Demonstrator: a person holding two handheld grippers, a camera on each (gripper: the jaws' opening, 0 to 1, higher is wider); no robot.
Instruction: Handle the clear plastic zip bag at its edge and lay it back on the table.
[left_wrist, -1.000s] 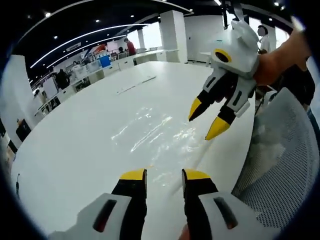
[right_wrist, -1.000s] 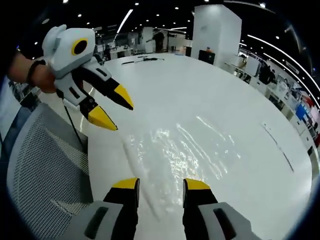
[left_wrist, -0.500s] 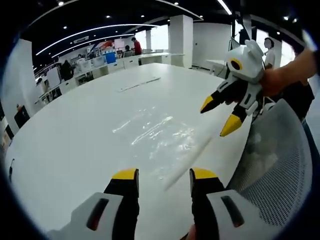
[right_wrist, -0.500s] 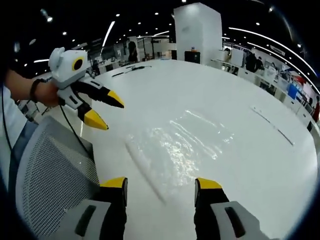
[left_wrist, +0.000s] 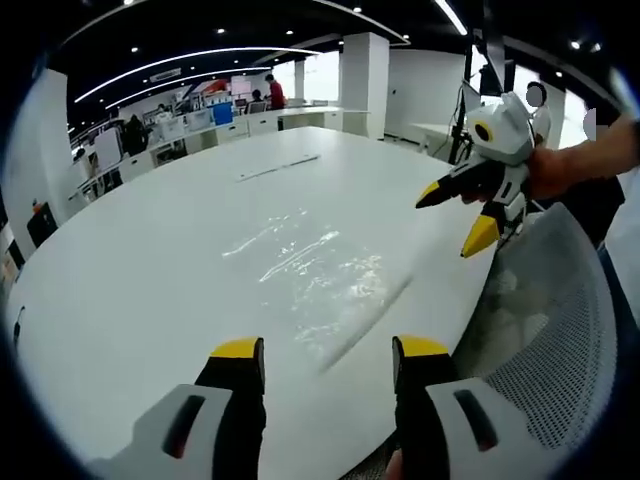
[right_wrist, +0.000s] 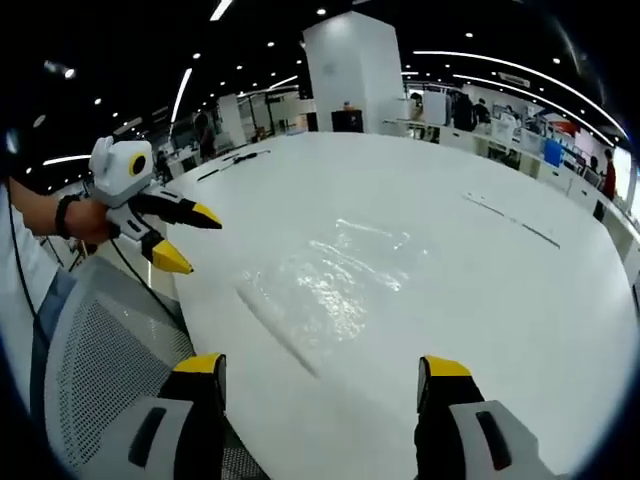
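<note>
A clear plastic zip bag (left_wrist: 315, 270) lies flat on the white table (left_wrist: 150, 250), its zip edge toward the table's near rim. The same zip bag (right_wrist: 335, 280) glints in the right gripper view. My left gripper (left_wrist: 326, 348) hangs open above the near edge of the bag, holding nothing. My right gripper (right_wrist: 320, 365) is open too, back from the bag with nothing between its jaws. The right gripper (left_wrist: 470, 205) appears at the right of the left gripper view, open in a hand. The left gripper (right_wrist: 185, 235) shows at the left of the right gripper view.
A grey mesh chair (left_wrist: 560, 330) stands by the table's near edge; the mesh chair (right_wrist: 110, 370) also sits low in the right gripper view. A thin strip (left_wrist: 278, 167) lies farther out on the table. Desks, a white pillar (right_wrist: 345, 70) and people are in the background.
Both grippers have drawn back from the bag and their jaws have spread wider. The bag lies flat on the table as before.
</note>
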